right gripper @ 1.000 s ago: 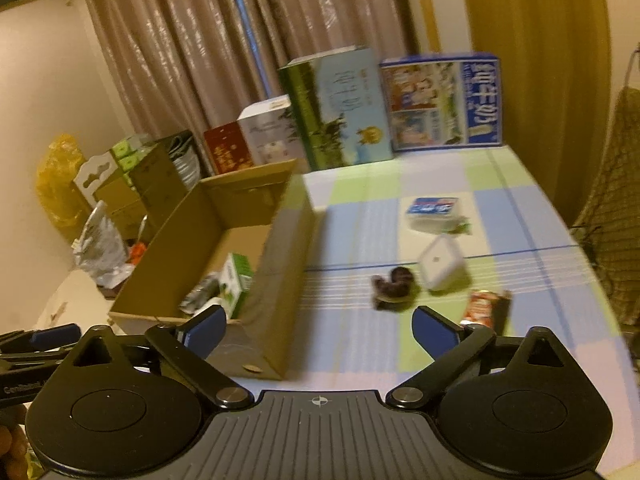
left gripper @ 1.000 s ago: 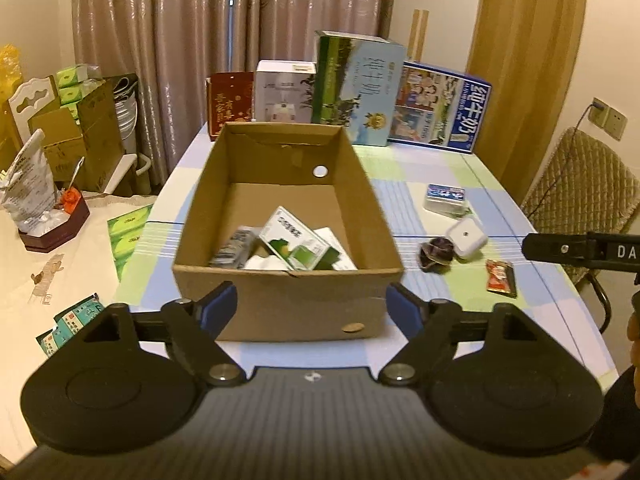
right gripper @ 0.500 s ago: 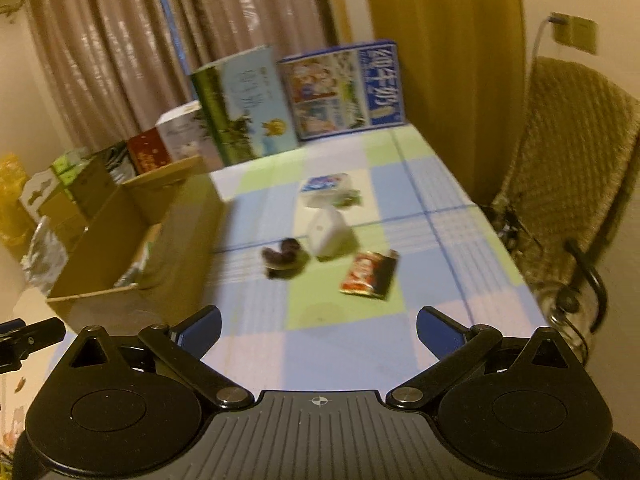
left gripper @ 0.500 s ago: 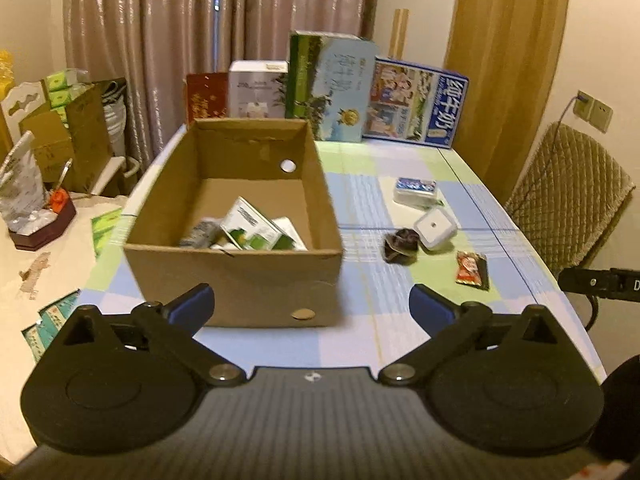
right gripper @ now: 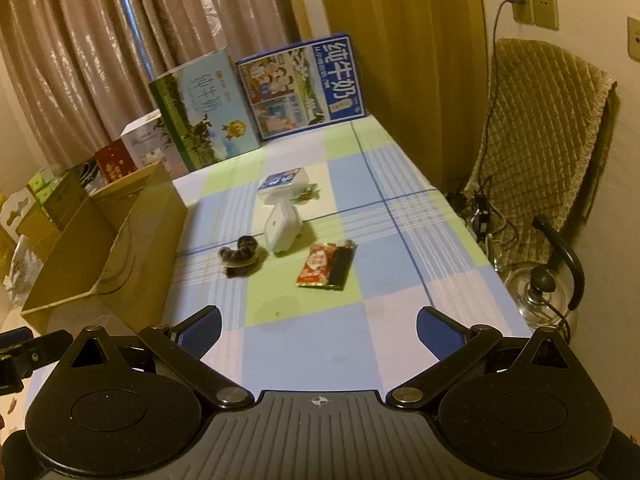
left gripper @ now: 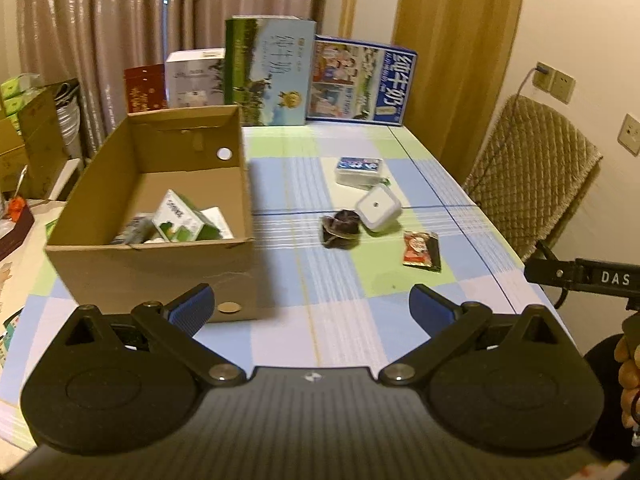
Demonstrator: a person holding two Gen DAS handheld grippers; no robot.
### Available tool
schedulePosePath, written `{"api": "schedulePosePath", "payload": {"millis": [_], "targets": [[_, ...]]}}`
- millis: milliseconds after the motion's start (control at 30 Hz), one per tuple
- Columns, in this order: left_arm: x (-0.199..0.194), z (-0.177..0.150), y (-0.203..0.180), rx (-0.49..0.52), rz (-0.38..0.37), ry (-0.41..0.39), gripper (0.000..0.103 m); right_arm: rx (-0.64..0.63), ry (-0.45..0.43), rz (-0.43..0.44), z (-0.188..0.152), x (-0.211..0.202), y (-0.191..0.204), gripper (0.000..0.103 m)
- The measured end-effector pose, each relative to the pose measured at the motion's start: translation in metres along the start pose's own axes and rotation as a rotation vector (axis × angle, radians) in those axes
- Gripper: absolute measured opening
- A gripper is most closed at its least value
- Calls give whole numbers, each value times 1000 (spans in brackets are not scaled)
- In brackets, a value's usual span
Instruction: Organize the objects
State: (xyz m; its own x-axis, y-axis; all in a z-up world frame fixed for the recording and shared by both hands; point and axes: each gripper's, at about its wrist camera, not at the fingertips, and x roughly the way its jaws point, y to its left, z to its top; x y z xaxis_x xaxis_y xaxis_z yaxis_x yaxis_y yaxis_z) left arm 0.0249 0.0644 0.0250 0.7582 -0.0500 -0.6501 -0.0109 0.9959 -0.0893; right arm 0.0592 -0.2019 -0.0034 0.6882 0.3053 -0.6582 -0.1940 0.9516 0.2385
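Left gripper (left gripper: 312, 308) and right gripper (right gripper: 318, 326): both spread wide, nothing between the fingers, above the near edge of the checked tablecloth (right gripper: 400, 216). Open brown cardboard box (left gripper: 160, 216) at left holds a green-and-white carton (left gripper: 180, 220). To its right lie a dark crumpled wrapper (right gripper: 240, 254), a white square case (right gripper: 282, 226), a red snack packet (right gripper: 326, 266) and a blue-topped white pack (right gripper: 284, 180).

On the counter (left gripper: 332, 300) stand one open carton (left gripper: 152, 216) and four upright boxes along the far edge. Loose items number four: one tin (left gripper: 359, 170), one white case (left gripper: 378, 208), one dark lump (left gripper: 340, 228), one red packet (left gripper: 421, 250). Two tools are in view.
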Motion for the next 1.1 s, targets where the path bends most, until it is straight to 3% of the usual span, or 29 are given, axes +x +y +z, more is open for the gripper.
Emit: {"api": "schedulePosePath", "payload": {"millis": [567, 867, 1100], "targets": [[64, 20, -44, 66, -56, 34, 102, 34, 8, -36, 7, 32, -32, 99], [115, 30, -55, 94, -55, 59, 102, 13, 71, -27, 19, 85, -46, 59], [152, 33, -60, 130, -43, 78, 102, -19, 122, 1, 33, 136, -46, 55]]}}
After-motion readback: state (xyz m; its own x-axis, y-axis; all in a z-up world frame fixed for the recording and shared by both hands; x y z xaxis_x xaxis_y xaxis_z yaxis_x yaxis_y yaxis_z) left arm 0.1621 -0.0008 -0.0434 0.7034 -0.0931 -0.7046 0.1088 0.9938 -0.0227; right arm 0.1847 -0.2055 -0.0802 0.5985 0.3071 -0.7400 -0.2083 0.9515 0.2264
